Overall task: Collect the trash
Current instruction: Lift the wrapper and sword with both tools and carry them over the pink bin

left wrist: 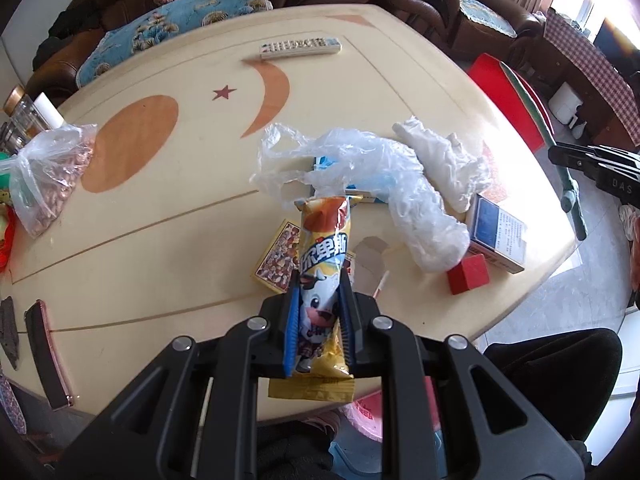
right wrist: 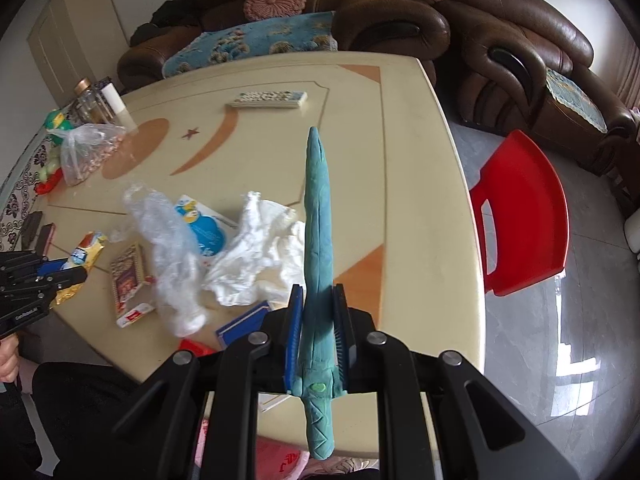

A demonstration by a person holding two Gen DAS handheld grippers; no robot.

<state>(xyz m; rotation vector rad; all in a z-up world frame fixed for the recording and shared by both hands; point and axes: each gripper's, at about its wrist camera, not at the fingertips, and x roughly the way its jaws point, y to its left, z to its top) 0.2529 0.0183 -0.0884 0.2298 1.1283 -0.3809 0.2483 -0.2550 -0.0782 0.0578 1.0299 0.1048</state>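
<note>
your left gripper [left wrist: 319, 320] had its jaws clenched on the light, crinkly, slippery snack wrapper [left wrist: 323, 264] above the bench [left wrist: 160, 220], gripped mid-body, while your right gripper [right wrist: 318, 320] clamped a stiff teal toy sword [right wrist: 318, 216].

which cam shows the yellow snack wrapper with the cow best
The left wrist view: the yellow cartoon-cow snack wrapper fills the centre, clamped between the left gripper fingers. In the right wrist view that wrapper is small at the left edge, partly hidden by the gripper.
</note>
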